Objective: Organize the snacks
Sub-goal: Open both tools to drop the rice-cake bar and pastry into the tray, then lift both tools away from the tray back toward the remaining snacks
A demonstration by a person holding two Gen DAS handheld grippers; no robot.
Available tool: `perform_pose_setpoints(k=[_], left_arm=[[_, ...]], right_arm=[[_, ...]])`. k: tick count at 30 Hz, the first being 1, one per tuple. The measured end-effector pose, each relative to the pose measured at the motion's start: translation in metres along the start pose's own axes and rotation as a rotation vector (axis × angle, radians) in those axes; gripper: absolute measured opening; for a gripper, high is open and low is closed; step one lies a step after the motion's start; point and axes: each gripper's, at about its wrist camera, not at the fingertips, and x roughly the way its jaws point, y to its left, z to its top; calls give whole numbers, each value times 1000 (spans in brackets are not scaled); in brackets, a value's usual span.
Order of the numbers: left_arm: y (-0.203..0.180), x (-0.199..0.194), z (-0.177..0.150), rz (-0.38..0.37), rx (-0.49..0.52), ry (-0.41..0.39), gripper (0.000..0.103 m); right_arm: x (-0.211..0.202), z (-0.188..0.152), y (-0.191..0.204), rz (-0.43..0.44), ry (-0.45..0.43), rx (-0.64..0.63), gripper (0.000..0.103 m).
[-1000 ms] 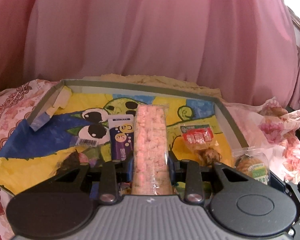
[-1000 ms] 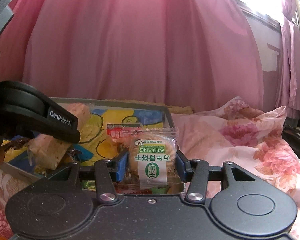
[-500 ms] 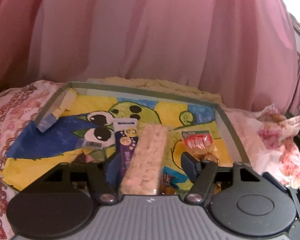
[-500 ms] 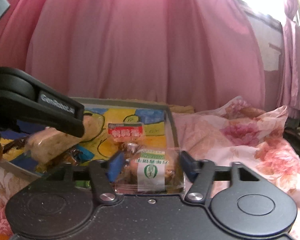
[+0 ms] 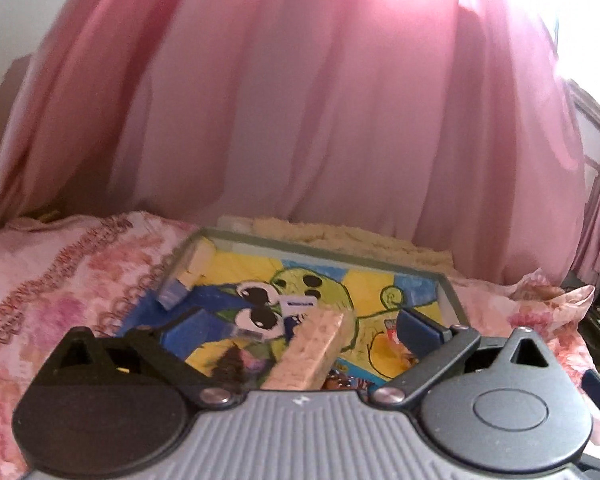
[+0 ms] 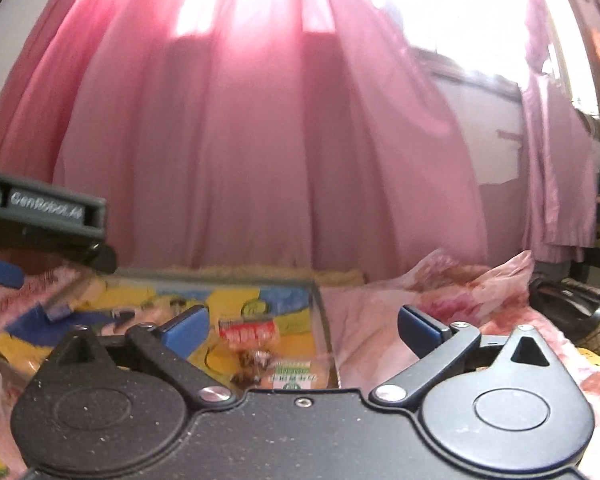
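A shallow box [image 5: 448, 284] with a yellow, blue and green cartoon lining lies on the flowered bed. My left gripper [image 5: 300, 330] is open, its blue pads wide apart; the long pink puffed-rice bar [image 5: 312, 354] lies loose between them in the box. A purple-and-white packet [image 5: 298, 304] sits just beyond the bar. My right gripper [image 6: 302, 326] is open over the box's [image 6: 318, 312] right side. Below it lie the round pastry in a green-labelled wrapper [image 6: 296, 376] and a red-labelled snack bag [image 6: 250, 334]. The left gripper's body [image 6: 40, 216] shows at the right wrist view's left edge.
Pink curtains [image 5: 320, 112] hang close behind the box. Flowered pink bedding [image 5: 60, 264] surrounds it, bunched up at the right [image 6: 452, 280]. A dark object [image 6: 568, 312] sits at the bed's far right edge. A torn cardboard flap [image 5: 188, 276] stands at the box's left wall.
Both grippers have opened and lifted back. The left one let go of the pink rice bar, the right one let go of the green-labelled pastry; both snacks now lie in the box.
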Motion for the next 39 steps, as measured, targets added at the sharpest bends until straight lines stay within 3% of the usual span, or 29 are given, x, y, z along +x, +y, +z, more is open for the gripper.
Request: perform_pose_setpoints(k=[8, 17, 29, 39], left_arm=[[12, -57, 1, 13, 21, -97, 102], [27, -108, -9, 39, 61, -140, 103], [60, -150, -40, 92, 45, -88, 103], [87, -173, -79, 97, 1, -12, 103]], right_arm=[[-50, 22, -3, 1, -75, 36, 102], [-94, 28, 12, 6, -91, 14, 102], [-150, 16, 29, 33, -107, -28, 102], [-188, -7, 31, 29, -48, -44, 102]])
